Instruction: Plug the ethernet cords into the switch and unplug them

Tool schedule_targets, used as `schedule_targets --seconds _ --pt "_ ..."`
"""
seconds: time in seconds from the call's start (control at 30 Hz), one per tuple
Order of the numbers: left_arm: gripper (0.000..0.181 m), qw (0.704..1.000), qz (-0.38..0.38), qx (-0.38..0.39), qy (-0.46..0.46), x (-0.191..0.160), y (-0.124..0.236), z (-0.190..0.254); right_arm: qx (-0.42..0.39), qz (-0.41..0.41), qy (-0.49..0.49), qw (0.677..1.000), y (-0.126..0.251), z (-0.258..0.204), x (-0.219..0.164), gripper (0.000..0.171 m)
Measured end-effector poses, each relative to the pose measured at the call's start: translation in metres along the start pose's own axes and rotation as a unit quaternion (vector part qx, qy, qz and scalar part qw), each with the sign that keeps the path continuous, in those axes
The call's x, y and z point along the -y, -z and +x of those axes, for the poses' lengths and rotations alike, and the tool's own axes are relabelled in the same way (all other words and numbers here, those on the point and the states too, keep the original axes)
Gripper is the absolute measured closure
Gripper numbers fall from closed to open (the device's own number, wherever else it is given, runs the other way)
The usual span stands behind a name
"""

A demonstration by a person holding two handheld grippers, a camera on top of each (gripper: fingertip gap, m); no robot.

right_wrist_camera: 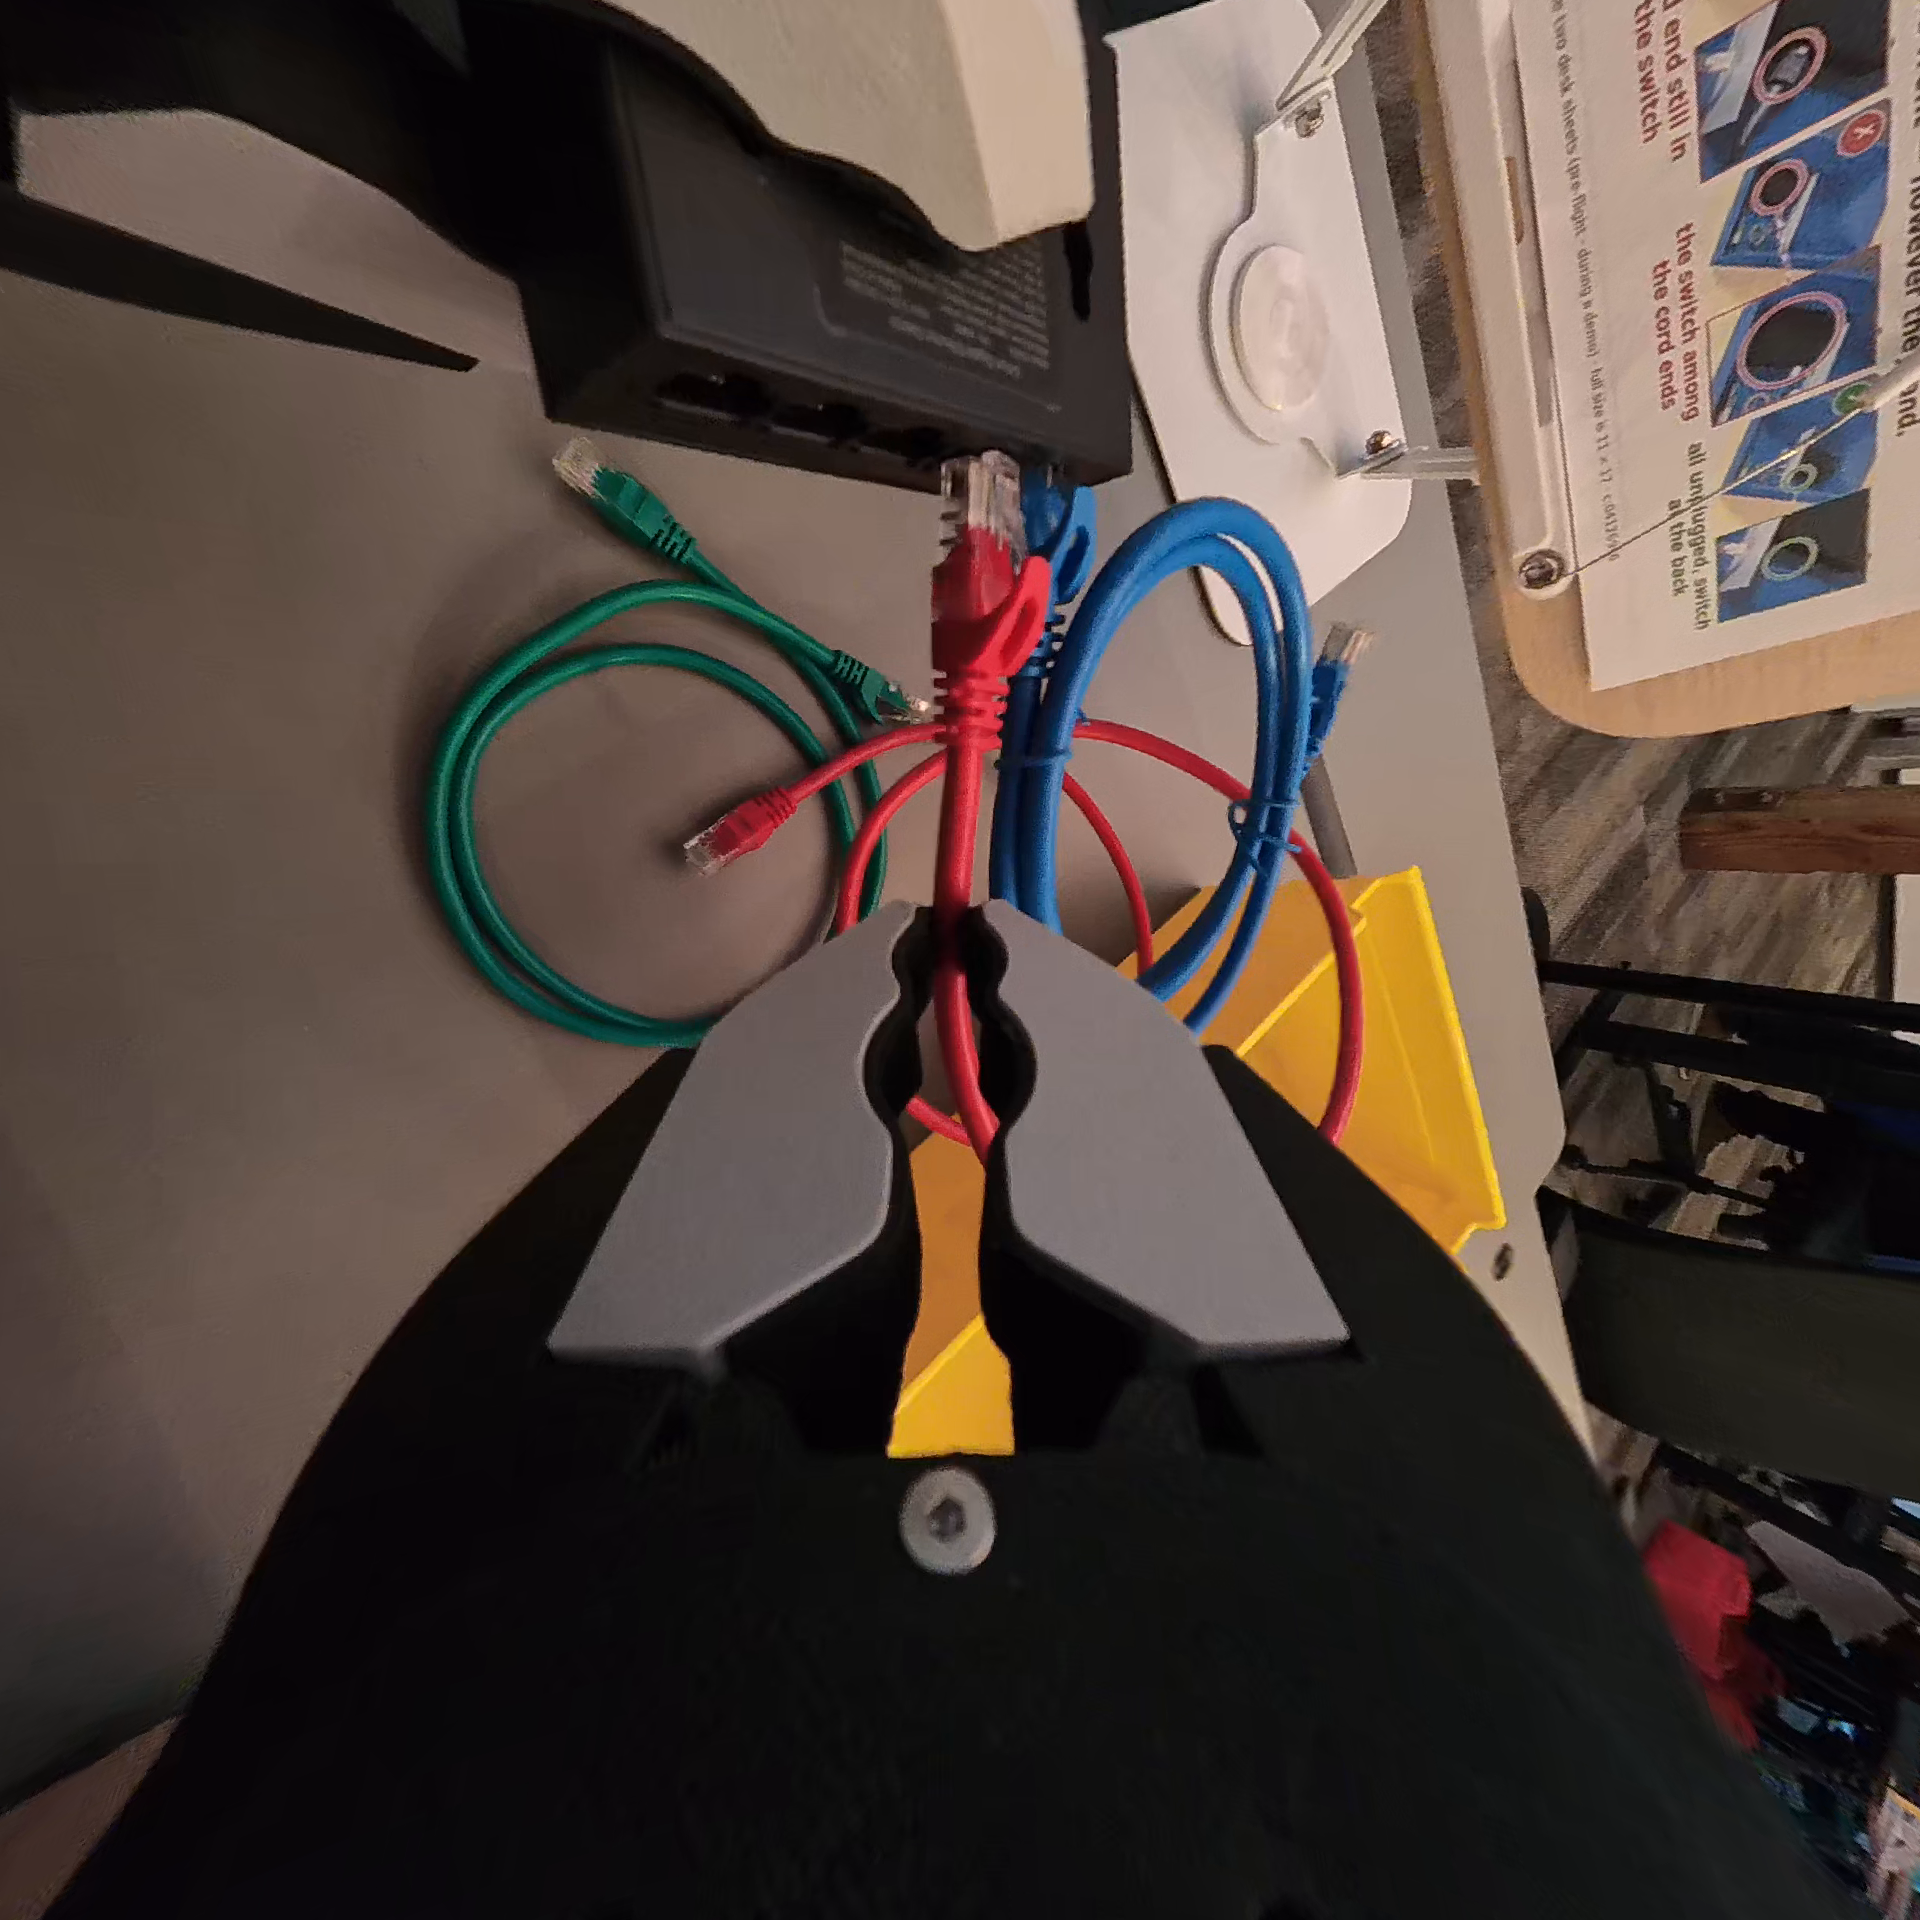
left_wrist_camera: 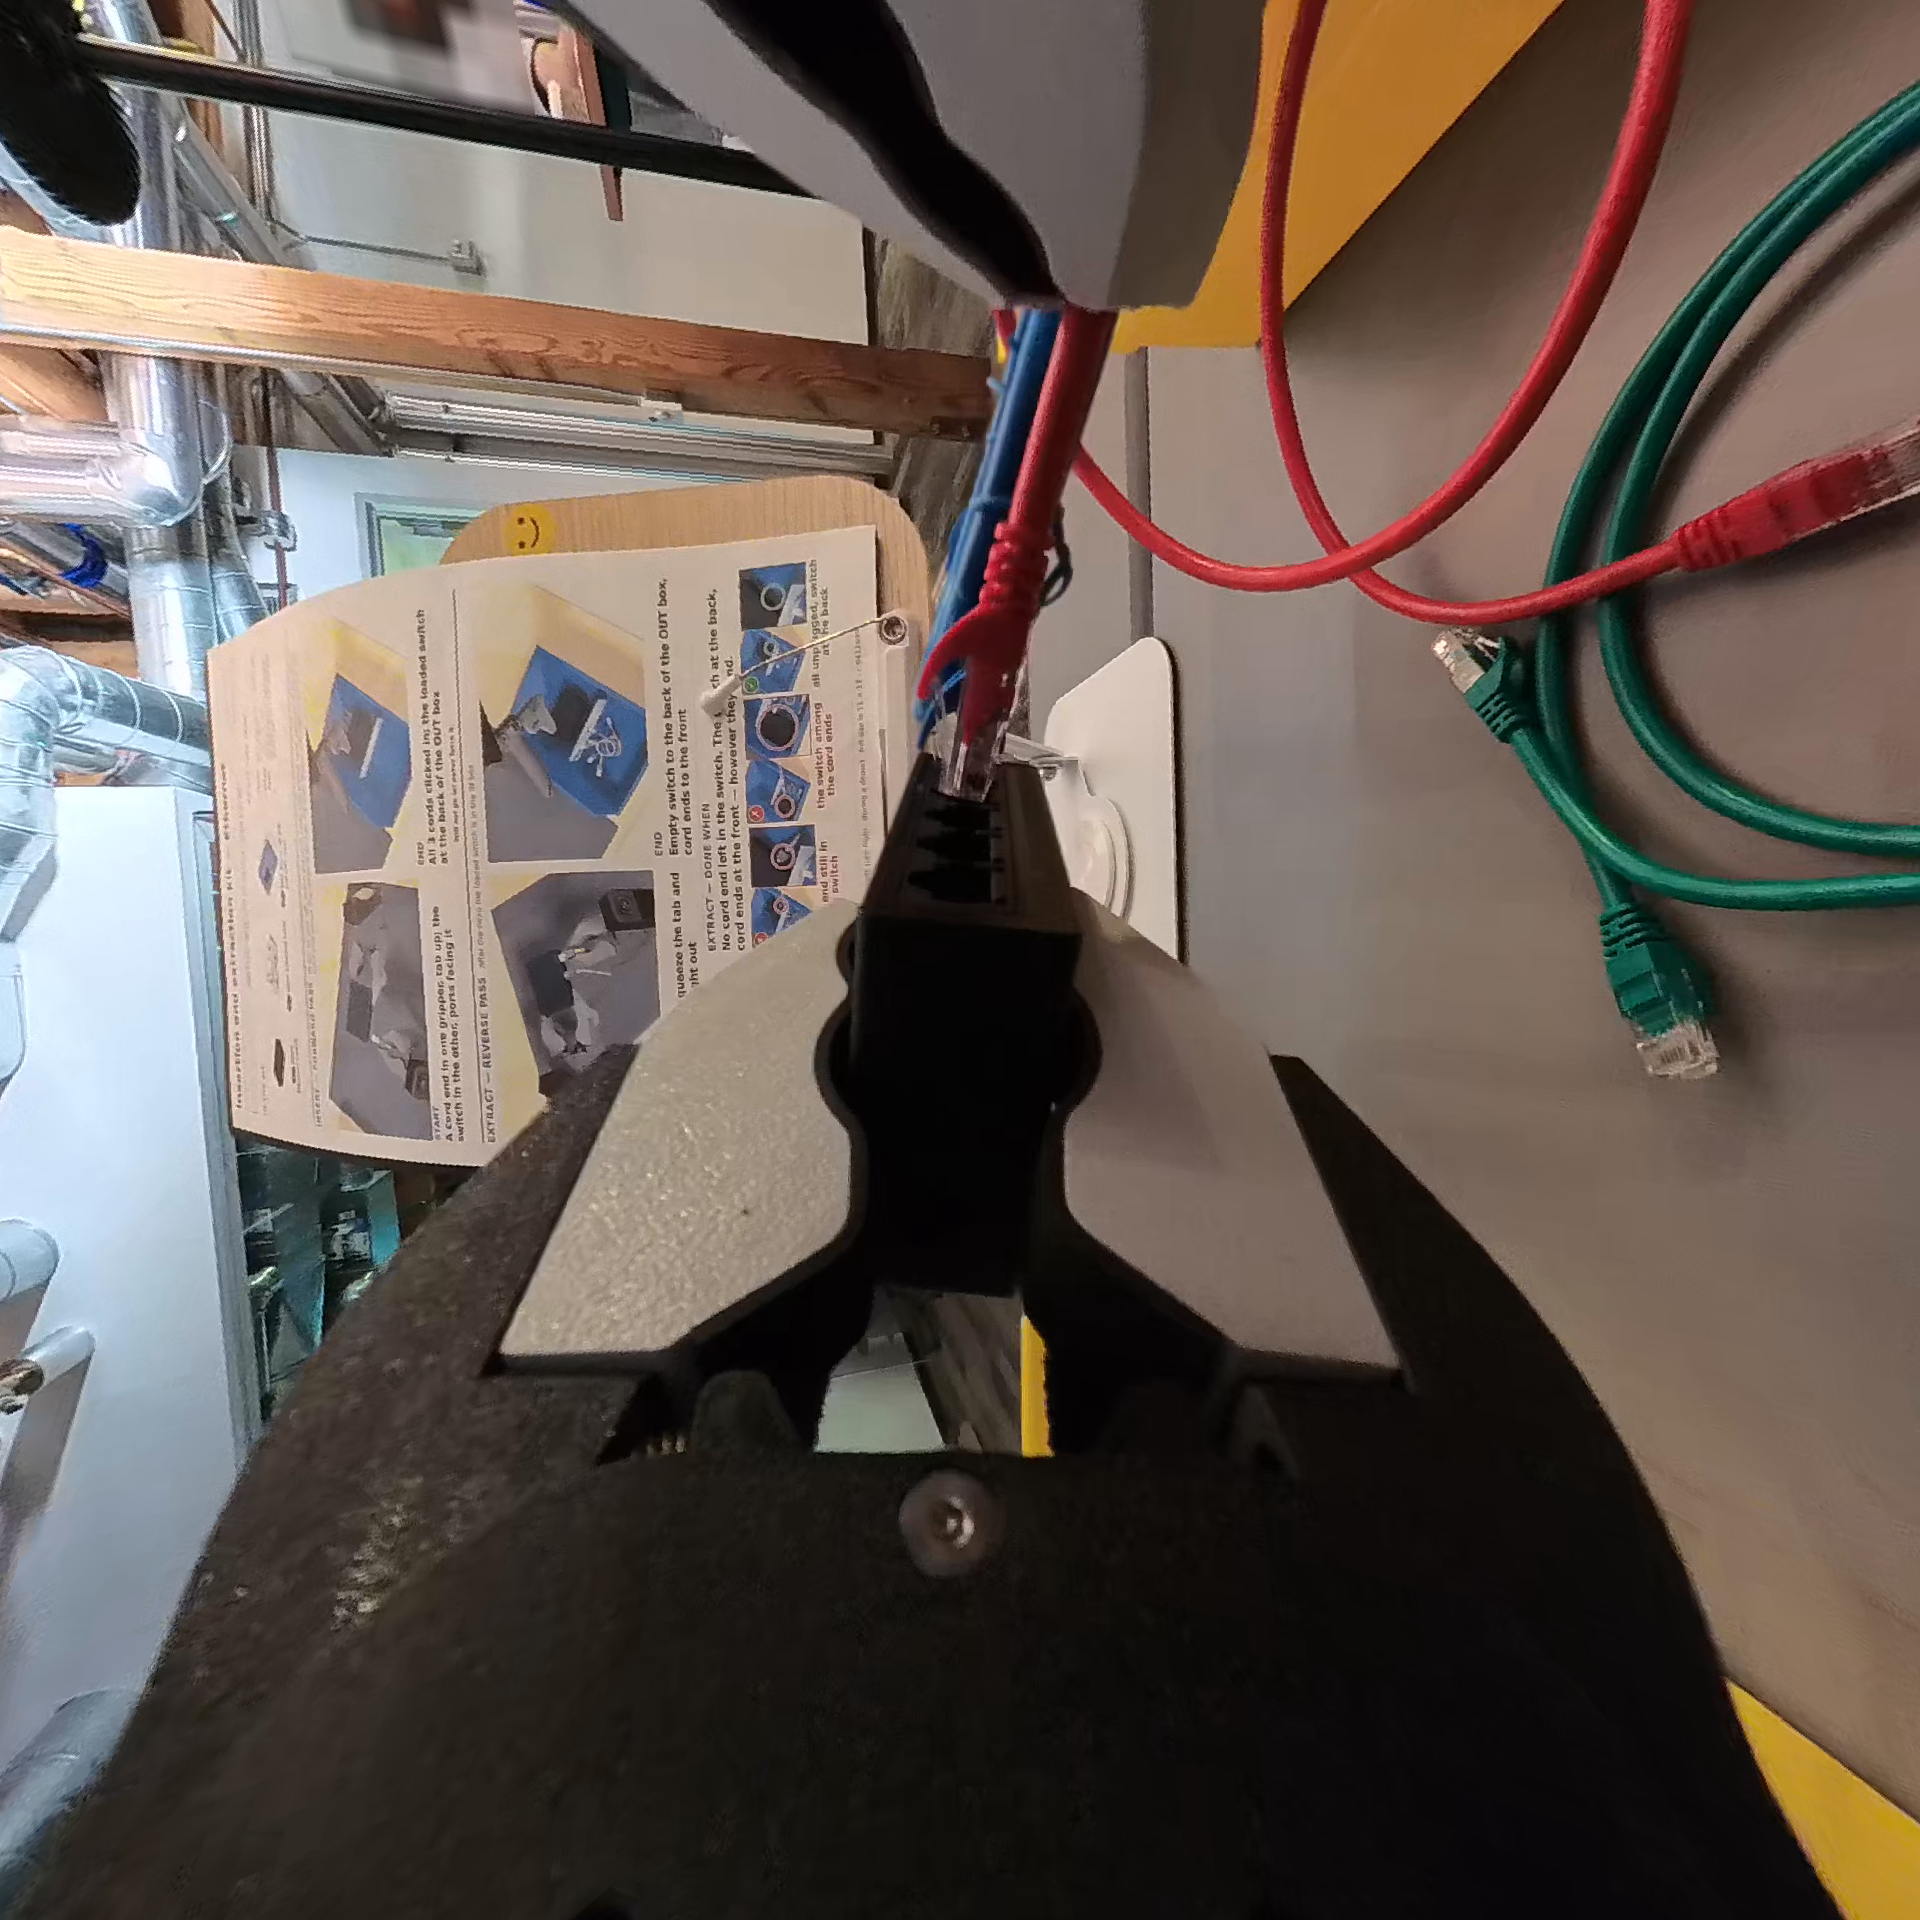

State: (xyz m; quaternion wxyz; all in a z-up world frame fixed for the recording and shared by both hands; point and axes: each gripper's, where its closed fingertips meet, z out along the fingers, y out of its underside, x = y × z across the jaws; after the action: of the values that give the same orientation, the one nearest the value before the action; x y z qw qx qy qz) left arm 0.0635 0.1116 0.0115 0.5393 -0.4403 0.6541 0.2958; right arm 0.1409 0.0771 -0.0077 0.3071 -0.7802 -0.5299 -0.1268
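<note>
In the left wrist view, the left tongs [left_wrist_camera: 961,997] are seen closed around a black network switch [left_wrist_camera: 961,1039], which is gripped between the two grey fingers [left_wrist_camera: 717,1132] with its row of ports facing away from the camera. At the far end of that row, the clear plug of a red ethernet cord [left_wrist_camera: 1013,582] is met by the switch; whether it is fully seated cannot be told. A blue ethernet cord [left_wrist_camera: 992,488] runs just beside the red one. To the right, on the grey worktop [left_wrist_camera: 1351,1143], a green ethernet cord [left_wrist_camera: 1621,644] lies coiled with both plugs free, and the red cord's other plug [left_wrist_camera: 1839,499] lies near it. A printed instruction sheet [left_wrist_camera: 540,852] stands behind the switch.

In the right wrist view, the green cord [right_wrist_camera: 468,831] is seen coiled at the left on the worktop [right_wrist_camera: 260,727]. At centre, the right tongs [right_wrist_camera: 951,925] are nearly closed on the red cord [right_wrist_camera: 961,831], held a little behind its plug, whose tip is at a port of the switch [right_wrist_camera: 831,312]. The blue cord [right_wrist_camera: 1195,623] loops to the right, with one end at the neighbouring port. A yellow bin [right_wrist_camera: 1403,1039] sits beyond it.
</note>
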Motion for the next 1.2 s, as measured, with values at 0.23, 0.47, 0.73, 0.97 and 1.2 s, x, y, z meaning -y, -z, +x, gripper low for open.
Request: schedule_targets --seconds 0.23,0.47,0.73,0.97,1.2 --pt "0.151 1.0 -0.004 -0.009 -0.006 -0.001 -0.001 0.004 -0.022 -0.011 0.04 0.999 -0.002 -0.001 0.0 0.164" --pt "0.151 0.999 0.022 -0.025 0.005 0.003 0.002 0.008 -0.034 0.023 0.063 0.997 0.005 0.002 0.007 0.164" --pt "0.15 0.996 0.044 0.02 0.079 -0.01 0.013 -0.022 0.0 0.206 -0.032 0.978 0.03 0.015 0.043 0.164" --pt "0.152 0.994 0.036 0.057 0.086 -0.019 0.02 -0.038 0.103 0.323 -0.104 0.935 0.037 0.016 0.06 0.165" --pt "0.152 0.99 0.038 0.08 0.106 -0.022 0.026 -0.05 0.14 0.416 -0.142 0.887 0.048 0.024 0.073 0.165"
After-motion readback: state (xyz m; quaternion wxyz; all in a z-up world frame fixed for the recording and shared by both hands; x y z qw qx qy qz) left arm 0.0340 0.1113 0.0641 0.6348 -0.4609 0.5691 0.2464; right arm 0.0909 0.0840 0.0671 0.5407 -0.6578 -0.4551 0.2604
